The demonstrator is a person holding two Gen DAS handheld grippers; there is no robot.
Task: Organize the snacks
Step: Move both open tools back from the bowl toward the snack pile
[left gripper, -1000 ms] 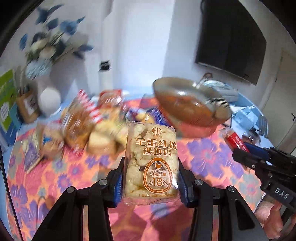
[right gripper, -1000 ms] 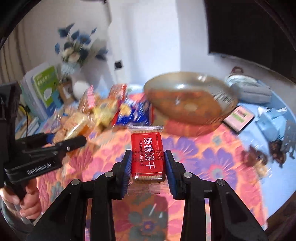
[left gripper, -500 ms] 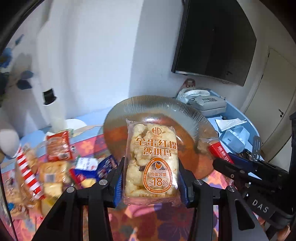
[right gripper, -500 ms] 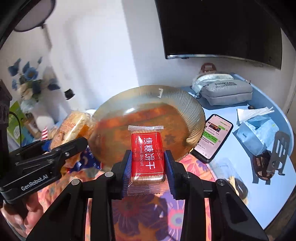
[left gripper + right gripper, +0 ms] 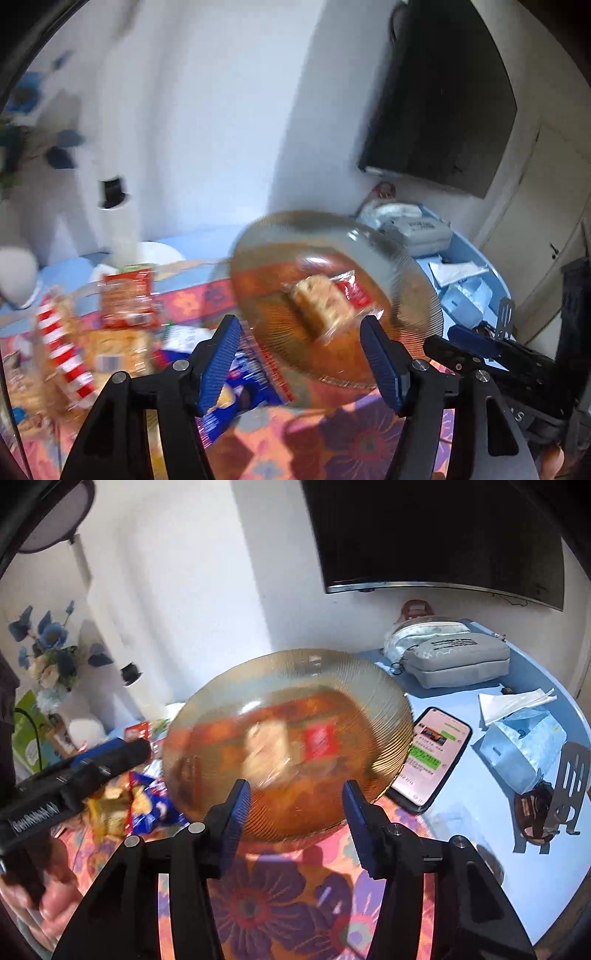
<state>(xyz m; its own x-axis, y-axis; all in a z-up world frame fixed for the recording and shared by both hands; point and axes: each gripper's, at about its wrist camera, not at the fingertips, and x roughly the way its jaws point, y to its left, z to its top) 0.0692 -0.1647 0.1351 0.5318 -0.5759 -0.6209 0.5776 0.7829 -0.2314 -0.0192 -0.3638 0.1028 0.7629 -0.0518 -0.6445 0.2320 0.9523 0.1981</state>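
Both tools, left tool (image 5: 301, 363) and right tool (image 5: 295, 821), have just been opened, empty; egg snack (image 5: 321, 301) and red biscuit packet (image 5: 320, 741) are seen in the glass plate (image 5: 369, 686).

White walls (image 5: 192, 572), a dark wall-mounted TV (image 5: 436, 531), a round blue table (image 5: 480, 830).

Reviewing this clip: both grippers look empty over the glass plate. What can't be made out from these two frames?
- Left wrist view: the pale egg-cake packet and red biscuit packet in the amber ribbed glass plate are motion-blurred; print unreadable, and whether they have settled is unclear.
- Left wrist view: the snack pile is smeared; kinds uncertain.
- Right wrist view: the phone screen text is too small.
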